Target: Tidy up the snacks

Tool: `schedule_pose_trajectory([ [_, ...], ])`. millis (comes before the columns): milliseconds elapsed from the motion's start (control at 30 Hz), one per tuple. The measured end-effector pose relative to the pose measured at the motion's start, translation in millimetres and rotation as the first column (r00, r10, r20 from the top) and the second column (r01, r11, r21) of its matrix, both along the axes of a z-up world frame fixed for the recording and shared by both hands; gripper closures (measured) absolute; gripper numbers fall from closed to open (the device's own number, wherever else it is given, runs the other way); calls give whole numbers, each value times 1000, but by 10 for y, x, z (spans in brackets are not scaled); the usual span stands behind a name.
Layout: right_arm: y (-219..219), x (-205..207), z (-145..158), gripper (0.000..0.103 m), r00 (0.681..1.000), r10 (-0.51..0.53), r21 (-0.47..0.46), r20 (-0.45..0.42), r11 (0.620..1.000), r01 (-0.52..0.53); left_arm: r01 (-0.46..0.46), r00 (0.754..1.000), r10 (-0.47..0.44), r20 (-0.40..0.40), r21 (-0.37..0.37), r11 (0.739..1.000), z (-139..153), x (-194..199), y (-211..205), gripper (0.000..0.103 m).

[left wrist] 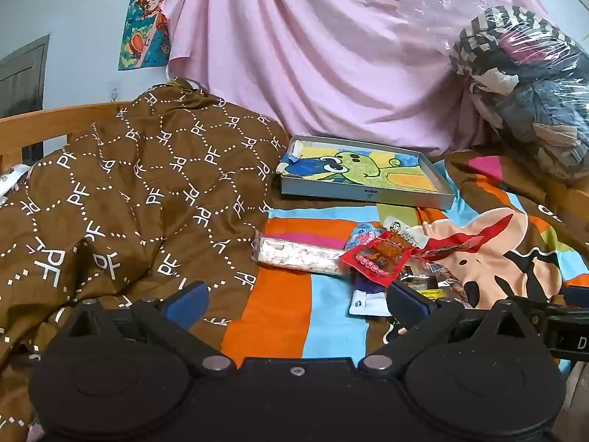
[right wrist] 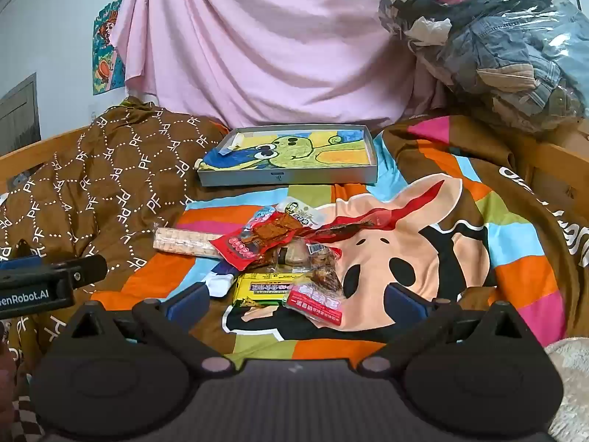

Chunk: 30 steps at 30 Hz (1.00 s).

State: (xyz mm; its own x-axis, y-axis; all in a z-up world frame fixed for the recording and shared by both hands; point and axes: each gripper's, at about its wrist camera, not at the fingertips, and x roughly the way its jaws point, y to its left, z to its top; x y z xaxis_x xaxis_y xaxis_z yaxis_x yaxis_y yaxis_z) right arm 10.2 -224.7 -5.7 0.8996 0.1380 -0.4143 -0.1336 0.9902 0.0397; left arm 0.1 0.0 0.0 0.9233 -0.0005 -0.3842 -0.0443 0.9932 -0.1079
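Lying just ahead of the wide-open, empty right gripper (right wrist: pixel 296 296), the snack packets (right wrist: pixel 279 254) are judged light, crinkly and slippery; a sealed edge is best pinched.

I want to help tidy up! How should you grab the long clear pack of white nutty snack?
Grip the long clear pack of white nutty snack across its narrow width near the free left end, coming from above; the red snack packet covers its right end.

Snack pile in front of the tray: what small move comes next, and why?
Probably ease the right hand-held gripper forward onto the yellow packet. Both hand-held grippers are open and empty, that packet lies nearest, and the tray behind holds no snacks yet.
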Motion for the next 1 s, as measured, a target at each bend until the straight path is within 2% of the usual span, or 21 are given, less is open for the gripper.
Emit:
schedule_pose_trajectory([
  [1000, 9, 9, -11, 0, 1000, -1, -5, -5, 1000, 1, 1, 1000, -1, -3, -3, 1000, -18, -8, -3, 1],
])
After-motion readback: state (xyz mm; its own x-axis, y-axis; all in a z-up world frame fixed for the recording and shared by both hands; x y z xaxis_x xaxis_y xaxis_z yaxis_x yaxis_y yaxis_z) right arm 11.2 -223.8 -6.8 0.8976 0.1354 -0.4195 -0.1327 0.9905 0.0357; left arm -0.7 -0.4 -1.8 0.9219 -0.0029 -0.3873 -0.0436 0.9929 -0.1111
